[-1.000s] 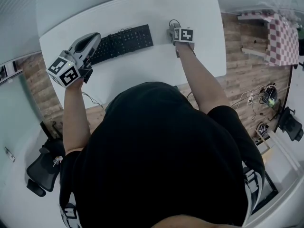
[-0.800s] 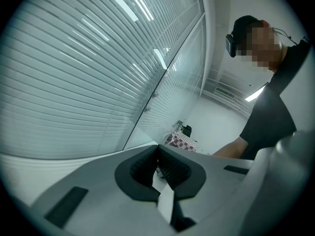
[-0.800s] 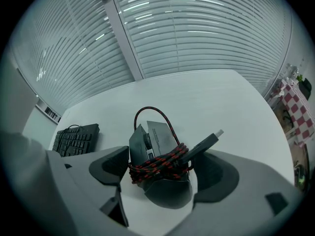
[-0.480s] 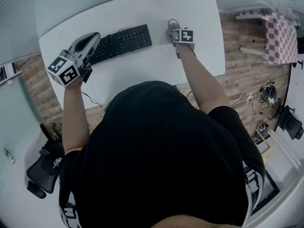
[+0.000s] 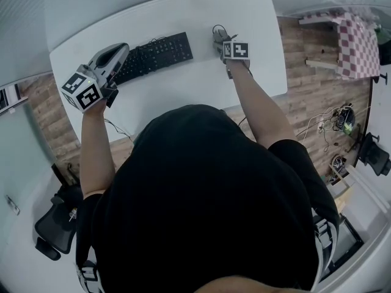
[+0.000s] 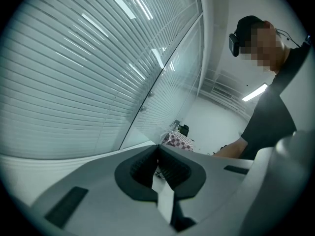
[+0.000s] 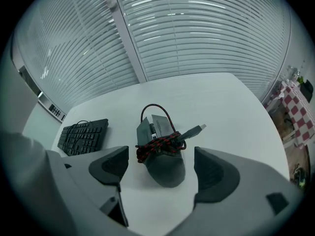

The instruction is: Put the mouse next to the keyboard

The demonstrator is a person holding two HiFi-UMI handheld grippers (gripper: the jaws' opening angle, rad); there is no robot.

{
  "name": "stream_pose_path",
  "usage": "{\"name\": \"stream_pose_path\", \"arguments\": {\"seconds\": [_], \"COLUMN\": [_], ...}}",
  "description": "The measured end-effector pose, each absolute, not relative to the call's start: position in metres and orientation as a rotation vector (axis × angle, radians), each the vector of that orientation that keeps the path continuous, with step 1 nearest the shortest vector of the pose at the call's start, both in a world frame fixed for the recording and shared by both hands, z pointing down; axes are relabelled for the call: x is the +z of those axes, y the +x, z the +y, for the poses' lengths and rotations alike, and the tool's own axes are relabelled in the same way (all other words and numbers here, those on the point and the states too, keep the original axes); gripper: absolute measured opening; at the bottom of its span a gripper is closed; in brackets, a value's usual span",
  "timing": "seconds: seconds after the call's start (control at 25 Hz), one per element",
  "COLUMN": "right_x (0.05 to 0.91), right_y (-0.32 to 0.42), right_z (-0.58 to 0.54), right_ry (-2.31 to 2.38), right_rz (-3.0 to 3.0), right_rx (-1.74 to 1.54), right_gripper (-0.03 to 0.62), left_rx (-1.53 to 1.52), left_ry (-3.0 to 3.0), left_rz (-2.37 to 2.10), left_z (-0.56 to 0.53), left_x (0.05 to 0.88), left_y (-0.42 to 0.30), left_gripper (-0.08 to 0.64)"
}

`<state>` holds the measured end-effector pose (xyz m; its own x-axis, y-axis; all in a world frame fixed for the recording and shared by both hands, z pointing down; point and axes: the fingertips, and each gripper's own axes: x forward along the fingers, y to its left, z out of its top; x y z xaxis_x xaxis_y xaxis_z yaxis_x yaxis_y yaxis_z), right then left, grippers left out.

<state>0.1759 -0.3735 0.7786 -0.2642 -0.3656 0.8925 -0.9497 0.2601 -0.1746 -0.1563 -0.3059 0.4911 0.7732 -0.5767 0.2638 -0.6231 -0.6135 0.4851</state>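
Note:
A grey mouse (image 7: pixel 161 156) with its red and black cable wound round it lies on the white table (image 5: pixel 183 84), a USB plug sticking out to the right. My right gripper (image 7: pixel 162 168) is open, its pads on either side of the mouse's rear end and not touching it. From the head view the mouse (image 5: pixel 218 38) shows just beyond the right gripper (image 5: pixel 221 44). A black keyboard (image 5: pixel 156 55) lies to the mouse's left, also in the right gripper view as the keyboard (image 7: pixel 83 135). My left gripper (image 5: pixel 116 54) is shut, held above the keyboard's left end; the left gripper (image 6: pixel 158 167) points at blinds.
The table's right edge (image 5: pixel 281 54) drops to a wooden floor with a checked cloth (image 5: pixel 360 44). Window blinds (image 7: pixel 197 28) stand behind the table. A loose cable lies on the keyboard. An office chair (image 5: pixel 52 221) stands at lower left.
My right gripper has moved slightly forward and left toward the mouse. The left gripper has stayed put.

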Motion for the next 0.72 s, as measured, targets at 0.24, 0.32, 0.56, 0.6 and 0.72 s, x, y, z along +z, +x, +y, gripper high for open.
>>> {"name": "stream_pose_path", "arguments": {"seconds": [0.24, 0.32, 0.56, 0.6, 0.72], "right_x": [0.770, 0.764, 0.743, 0.740, 0.728], "right_y": [0.180, 0.183, 0.184, 0.184, 0.184], "right_z": [-0.361, -0.360, -0.357, -0.356, -0.354], "right_ry": [1.190, 1.194, 1.210, 1.215, 1.227], "right_rz": [-1.790, -1.799, -1.837, -1.843, -1.866], "right_rx": [0.972, 0.962, 0.928, 0.923, 0.926], "right_gripper": [0.411, 0.411, 0.411, 0.411, 0.408], "left_rx": [0.104, 0.102, 0.093, 0.086, 0.078], "left_ry": [2.402, 2.407, 2.429, 2.432, 2.442], "left_rz": [-0.876, -0.870, -0.857, -0.855, -0.850], "left_z": [-0.302, -0.303, -0.303, -0.302, -0.300], "left_x": [0.489, 0.487, 0.481, 0.479, 0.476], "left_y": [-0.155, -0.153, -0.152, -0.151, -0.149], "left_gripper": [0.021, 0.021, 0.021, 0.021, 0.021]}}
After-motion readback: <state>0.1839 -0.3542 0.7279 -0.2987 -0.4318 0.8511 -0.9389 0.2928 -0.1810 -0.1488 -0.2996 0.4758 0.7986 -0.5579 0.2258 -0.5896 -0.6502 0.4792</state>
